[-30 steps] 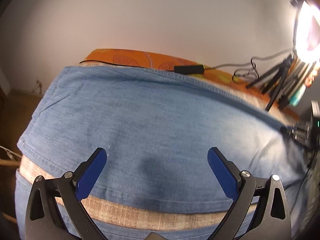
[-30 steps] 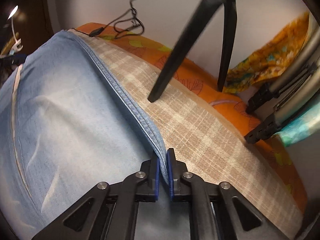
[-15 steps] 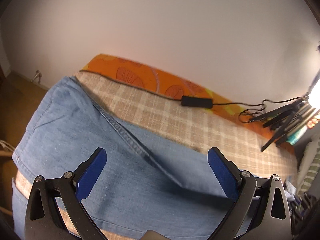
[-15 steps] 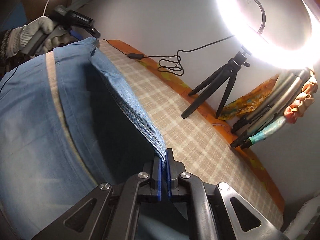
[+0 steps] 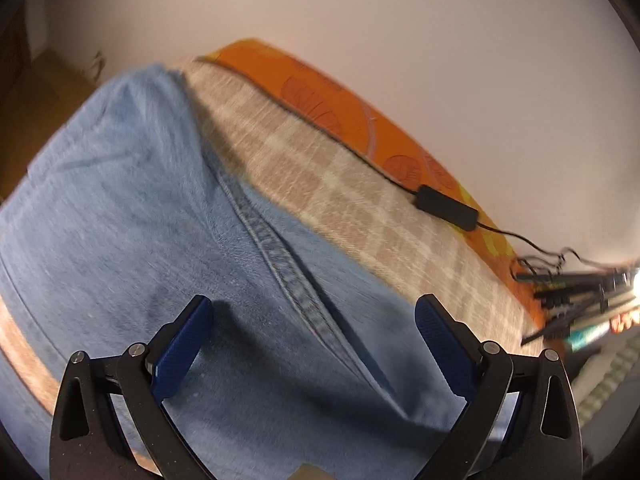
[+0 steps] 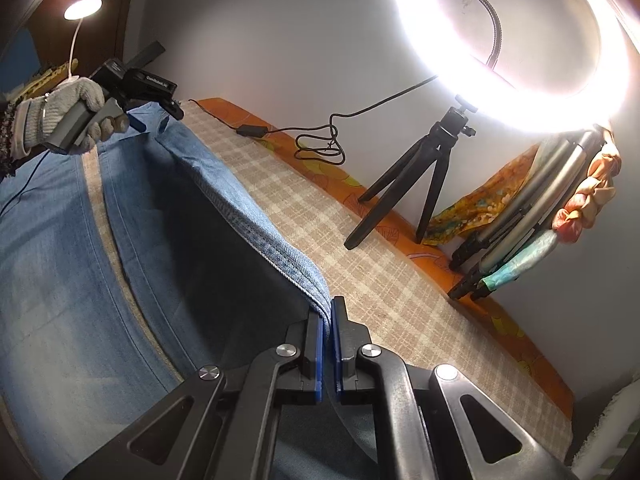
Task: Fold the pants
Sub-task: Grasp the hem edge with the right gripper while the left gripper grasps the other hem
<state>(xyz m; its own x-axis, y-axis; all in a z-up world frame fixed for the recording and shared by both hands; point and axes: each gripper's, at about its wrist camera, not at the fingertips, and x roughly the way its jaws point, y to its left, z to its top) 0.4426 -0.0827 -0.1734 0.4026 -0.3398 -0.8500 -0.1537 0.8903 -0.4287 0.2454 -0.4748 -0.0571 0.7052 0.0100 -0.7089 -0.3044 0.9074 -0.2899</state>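
So the fold was only partway there at this point. The light blue denim pants [image 6: 60,264] were spread over the beige plaid cloth-covered surface [image 6: 372,280], and a strip of that plaid showed between two stretches of denim on the left, so I'd guess they weren't doubled over neatly yet. One stitched edge of the pants was lifted into a ridge running from the far corner down to the near side, with a dark shadowed hollow under it. Judging by that, the flap was up in the air and hadn't been laid down, so the carry-over, the drop and any smoothing were all left to do.

Jaws, going left to right: the left gripper [image 5: 312,340], held in a grey knitted glove [image 6: 64,112], had its blue pads spread wide apart in its own camera, hovering over the denim with the raised seam running between them. Nothing was pinched, and I couldn't tell whether the tips grazed the fabric. In the right camera it sat at the far corner of the lifted edge.

The right gripper [image 6: 327,320] was clamped tight, pads nearly meeting, with the hemmed denim edge squeezed between them and held up off the surface.

Behind it all were a small black tripod [image 6: 420,184] and a glaring white ring light [image 6: 408,32], well clear of the pants.
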